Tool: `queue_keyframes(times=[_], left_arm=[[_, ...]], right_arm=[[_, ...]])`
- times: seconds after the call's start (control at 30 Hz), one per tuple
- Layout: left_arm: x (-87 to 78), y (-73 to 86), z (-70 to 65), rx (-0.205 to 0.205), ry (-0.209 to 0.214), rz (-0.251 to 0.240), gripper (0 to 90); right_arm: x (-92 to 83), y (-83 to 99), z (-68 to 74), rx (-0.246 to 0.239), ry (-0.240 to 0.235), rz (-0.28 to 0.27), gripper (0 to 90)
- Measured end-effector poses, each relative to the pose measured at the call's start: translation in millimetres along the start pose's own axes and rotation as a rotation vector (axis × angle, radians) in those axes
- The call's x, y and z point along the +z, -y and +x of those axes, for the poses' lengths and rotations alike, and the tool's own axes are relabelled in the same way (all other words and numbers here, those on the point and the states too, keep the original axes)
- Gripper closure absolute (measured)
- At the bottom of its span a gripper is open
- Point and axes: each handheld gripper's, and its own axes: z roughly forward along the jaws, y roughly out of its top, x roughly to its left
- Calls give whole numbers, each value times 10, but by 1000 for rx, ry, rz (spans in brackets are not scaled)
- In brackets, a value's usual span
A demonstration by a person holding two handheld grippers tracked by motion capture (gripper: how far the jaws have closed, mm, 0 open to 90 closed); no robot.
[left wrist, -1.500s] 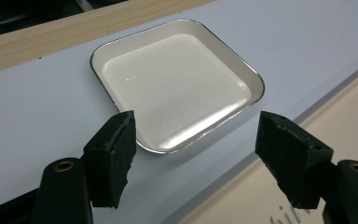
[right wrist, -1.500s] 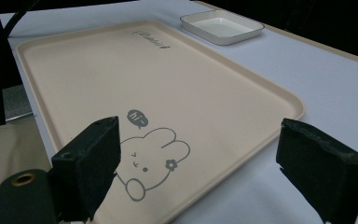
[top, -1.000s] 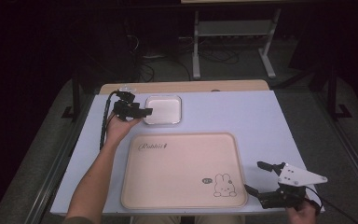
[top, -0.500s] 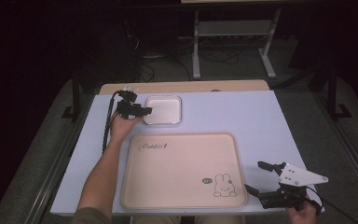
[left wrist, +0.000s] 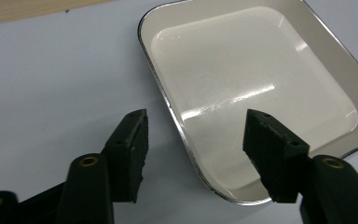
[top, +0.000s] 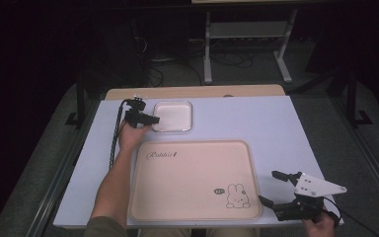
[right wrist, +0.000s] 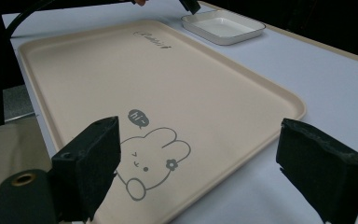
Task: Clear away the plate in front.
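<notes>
Left gripper, jaws apart, straddles near rim of white dish at table's far left. Dish looks rigid, glossy, likely slippery; pinch the rim. Right gripper gapes by beige tray.

Left gripper edged slightly nearer white dish, jaws now straddling its near rim. Right gripper barely shifted.

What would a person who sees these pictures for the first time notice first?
First, the big beige tray with a rabbit drawing, lying at the table's near edge. Behind it sits a small white dish, whose rim the open left gripper straddles, one jaw outside, one over the inside.
</notes>
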Motion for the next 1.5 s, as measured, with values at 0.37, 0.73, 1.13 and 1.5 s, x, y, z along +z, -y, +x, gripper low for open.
queue_keyframes(times=[0.37, 0.73, 1.13, 1.5], left_arm=[[117, 34, 47, -125, -8, 69, 617], [159, 39, 89, -228, 33, 60, 825], [184, 90, 167, -369, 113, 13, 889], [147, 89, 145, -396, 116, -21, 889]], right_arm=[[9, -8, 10, -5, -3, 0, 129], [11, -10, 4, -5, -1, -3, 129], [-4, -17, -2, 4, 5, -15, 129], [-2, -15, 3, 6, 2, -13, 129]])
